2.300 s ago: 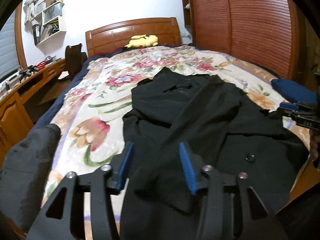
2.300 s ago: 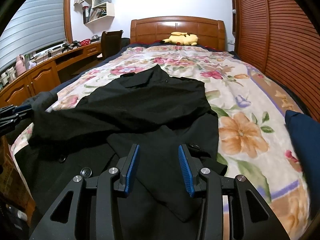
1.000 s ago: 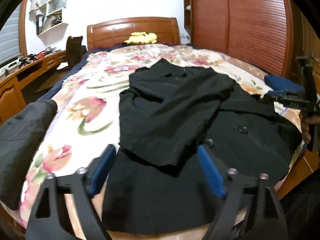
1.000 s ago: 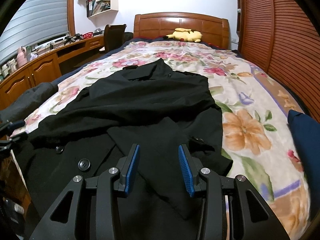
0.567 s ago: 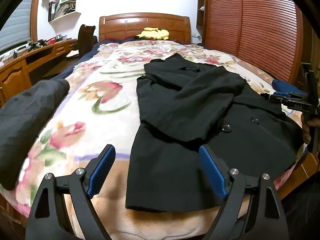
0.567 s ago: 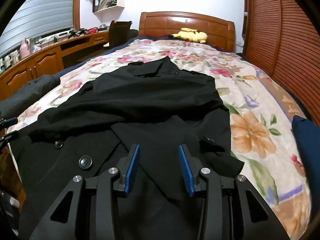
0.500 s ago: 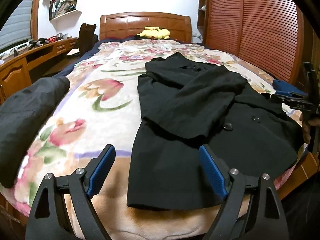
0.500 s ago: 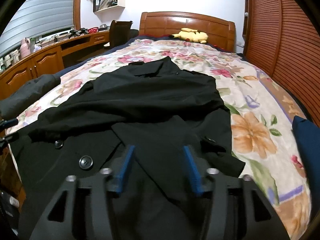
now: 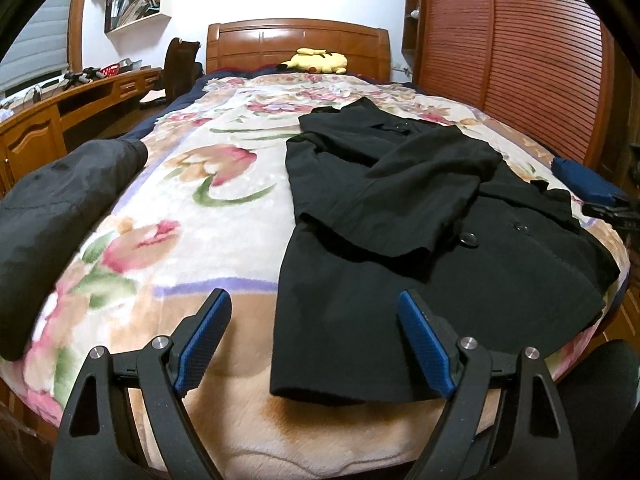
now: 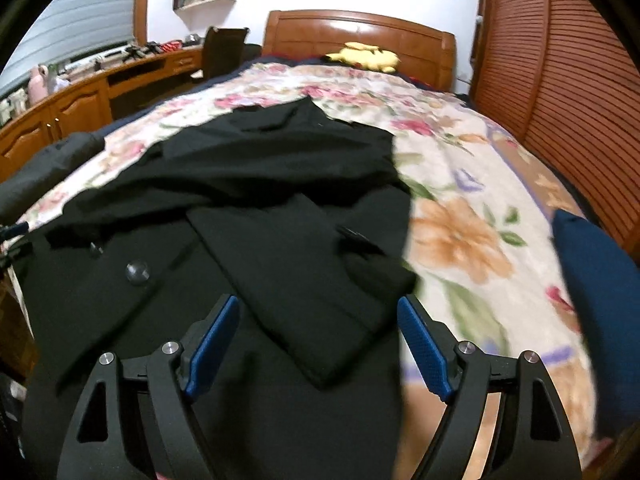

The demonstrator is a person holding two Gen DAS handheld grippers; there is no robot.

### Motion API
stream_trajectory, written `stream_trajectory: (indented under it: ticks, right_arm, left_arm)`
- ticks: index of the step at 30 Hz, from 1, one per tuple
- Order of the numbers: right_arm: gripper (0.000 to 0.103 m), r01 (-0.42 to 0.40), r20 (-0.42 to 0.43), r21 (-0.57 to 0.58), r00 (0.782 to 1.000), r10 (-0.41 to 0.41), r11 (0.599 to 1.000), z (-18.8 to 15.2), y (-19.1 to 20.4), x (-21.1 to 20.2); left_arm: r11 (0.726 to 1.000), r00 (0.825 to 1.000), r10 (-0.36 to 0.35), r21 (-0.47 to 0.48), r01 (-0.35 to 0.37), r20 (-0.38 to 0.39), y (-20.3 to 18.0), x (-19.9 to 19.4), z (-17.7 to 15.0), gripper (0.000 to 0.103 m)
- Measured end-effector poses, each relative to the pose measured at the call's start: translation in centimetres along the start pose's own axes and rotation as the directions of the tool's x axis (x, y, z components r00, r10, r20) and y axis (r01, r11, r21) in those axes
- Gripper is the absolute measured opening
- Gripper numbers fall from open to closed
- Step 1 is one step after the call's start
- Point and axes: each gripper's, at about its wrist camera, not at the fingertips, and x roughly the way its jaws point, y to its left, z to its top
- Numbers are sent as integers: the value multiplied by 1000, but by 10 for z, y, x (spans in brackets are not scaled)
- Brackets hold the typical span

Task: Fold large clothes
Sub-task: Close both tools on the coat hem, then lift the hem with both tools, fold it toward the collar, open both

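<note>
A black coat [image 9: 420, 216] lies spread on the floral bed [image 9: 224, 184], both sleeves folded across its front. The left gripper [image 9: 314, 338] hangs wide open and empty above the hem; the right gripper [image 10: 318, 340], its fingers just opened, holds nothing above a sleeve.

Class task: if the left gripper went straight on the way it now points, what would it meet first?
Probably the hem of the black coat, lying between the open left gripper fingers' line; depth is uncertain.
</note>
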Motion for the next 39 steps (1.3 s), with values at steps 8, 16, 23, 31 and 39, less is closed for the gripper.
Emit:
stream_trajectory:
  ticks: [8, 16, 23, 31, 39]
  right_arm:
    - [83, 10, -44, 22, 999, -9, 1000, -29, -23, -29]
    - [82, -20, -101, 36, 995, 24, 999, -46, -18, -26]
    - [82, -38, -105, 59, 993, 44, 998, -59, -15, -34]
    - [60, -100, -99, 92, 989, 109, 991, -71, -14, -30]
    - [11, -44, -18, 3, 999, 44, 999, -61, -1, -51]
  left_arm:
    - [1000, 999, -31, -6, 30, -12, 5, -1, -6, 60]
    - [999, 999, -37, 15, 37, -30, 2, -3, -12, 60]
    - [999, 998, -45, 12, 46, -37, 3, -1, -15, 60]
    - [996, 996, -87, 20, 87, 5, -4, -12, -9, 6]
    - [997, 989, -76, 41, 71, 129, -13, -56, 6, 5]
